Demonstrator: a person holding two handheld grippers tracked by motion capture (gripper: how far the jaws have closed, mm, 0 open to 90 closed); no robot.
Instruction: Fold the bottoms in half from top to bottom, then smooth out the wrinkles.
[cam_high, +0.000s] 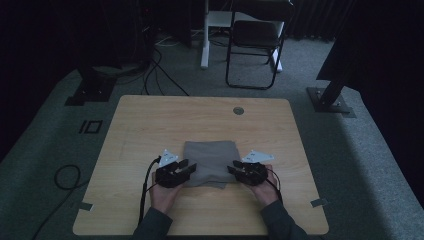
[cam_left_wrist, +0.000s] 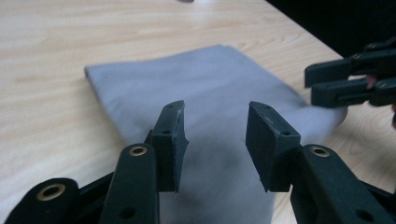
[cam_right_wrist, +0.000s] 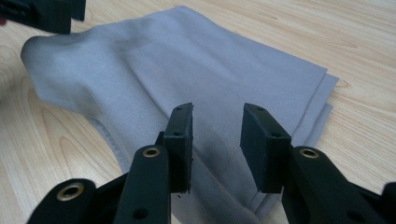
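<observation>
A grey folded cloth (cam_high: 210, 161) lies flat near the middle of the wooden table (cam_high: 150, 125). My left gripper (cam_high: 188, 168) is at the cloth's near left corner, and my right gripper (cam_high: 234, 169) is at its near right corner. In the left gripper view the left gripper (cam_left_wrist: 215, 144) is open, its jaws straddling the cloth (cam_left_wrist: 201, 84) edge, with the right gripper (cam_left_wrist: 355, 77) beyond. In the right gripper view the right gripper (cam_right_wrist: 215, 140) is open over the layered cloth (cam_right_wrist: 210, 65) edge. The cloth humps up slightly toward the left gripper (cam_right_wrist: 42, 11).
A round cable grommet (cam_high: 238, 110) sits near the table's far edge. A folding chair (cam_high: 252, 40) and black stand feet (cam_high: 330, 100) are on the carpet behind. Cables (cam_high: 65, 177) lie on the floor at left. Bare tabletop surrounds the cloth.
</observation>
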